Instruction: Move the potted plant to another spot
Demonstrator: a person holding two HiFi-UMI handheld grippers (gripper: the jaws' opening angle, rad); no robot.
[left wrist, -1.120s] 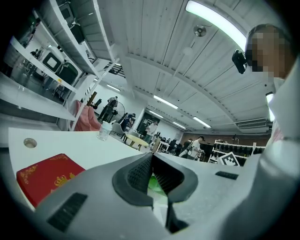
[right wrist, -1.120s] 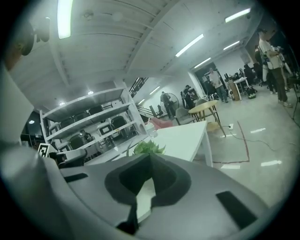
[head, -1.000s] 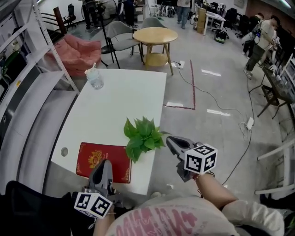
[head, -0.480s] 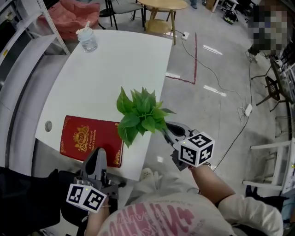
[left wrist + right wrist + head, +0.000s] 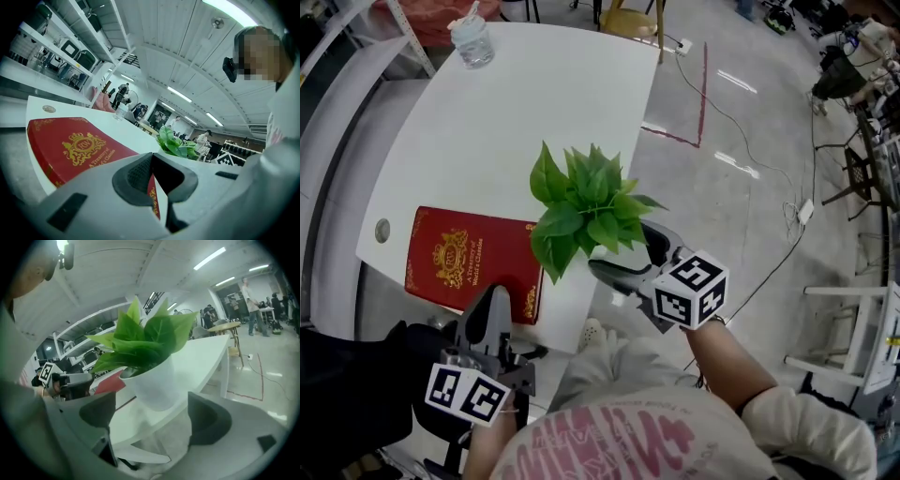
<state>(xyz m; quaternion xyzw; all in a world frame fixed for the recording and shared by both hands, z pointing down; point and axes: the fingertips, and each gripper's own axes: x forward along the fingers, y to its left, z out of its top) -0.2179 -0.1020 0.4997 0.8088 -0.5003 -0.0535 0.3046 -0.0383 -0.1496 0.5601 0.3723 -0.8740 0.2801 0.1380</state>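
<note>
The right gripper (image 5: 153, 416) has just been opening its jaws; they stand spread, with the plant (image 5: 152, 380) between them, untouched, on the surface (image 5: 487, 122) edge. The left gripper (image 5: 151, 161) is pressed together and empty, with a book (image 5: 70, 145) just ahead

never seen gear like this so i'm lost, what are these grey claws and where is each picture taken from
A person holds a grey two-jaw gripper in each hand; the marker cubes are part of them. The head view looks down from the person's head; each gripper view looks along that gripper's jaws. On the white table are a red book with a gold crest and a clear plastic bottle; a green leafy plant in a white pot stands near the edge. The left gripper is shut and empty. The right gripper's jaws have just been opening; the pot shows between them, not gripped. Nothing is held.
</note>
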